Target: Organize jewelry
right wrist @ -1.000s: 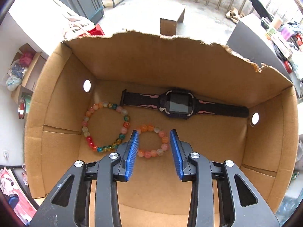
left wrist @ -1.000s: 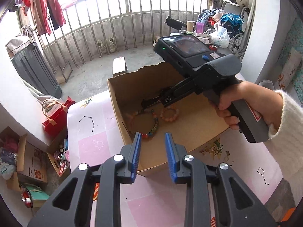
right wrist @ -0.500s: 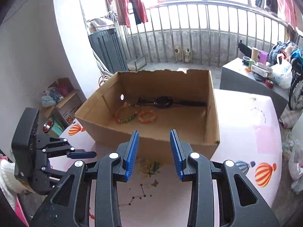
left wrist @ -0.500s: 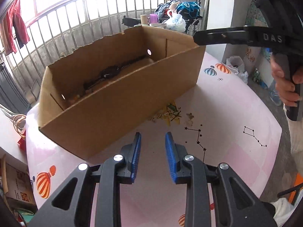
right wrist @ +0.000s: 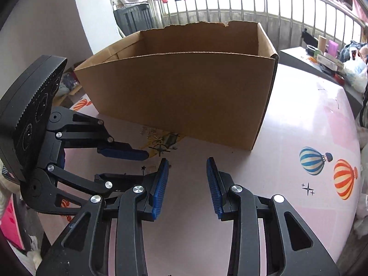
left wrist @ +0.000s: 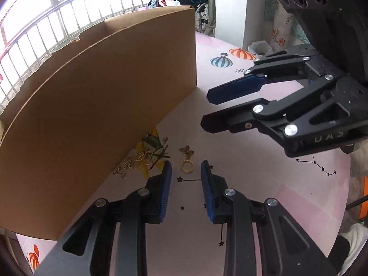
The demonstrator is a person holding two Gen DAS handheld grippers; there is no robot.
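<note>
A gold ring with a butterfly charm (left wrist: 186, 159) lies on the pink table, just ahead of my open, empty left gripper (left wrist: 185, 169). A tangle of gold chains (left wrist: 138, 159) lies left of it against the cardboard box (left wrist: 96, 105). My right gripper (right wrist: 187, 168) is open and empty, low over the table in front of the box (right wrist: 184, 96). It shows in the left wrist view (left wrist: 207, 109) coming from the right. The left gripper (right wrist: 151, 163) shows in the right wrist view, with the chains (right wrist: 158, 141) beyond it. The box's inside is hidden.
The pink table cover (right wrist: 299, 138) has balloon and star prints. A grey side table (right wrist: 322, 62) with clutter stands at the back right. A balcony railing (right wrist: 253, 0) runs behind the box. The table's round edge is near on the right (left wrist: 345, 184).
Both grippers have come down from above the box to the table in front of it. The left gripper now points at the gold ring, and the right one lies beside it.
</note>
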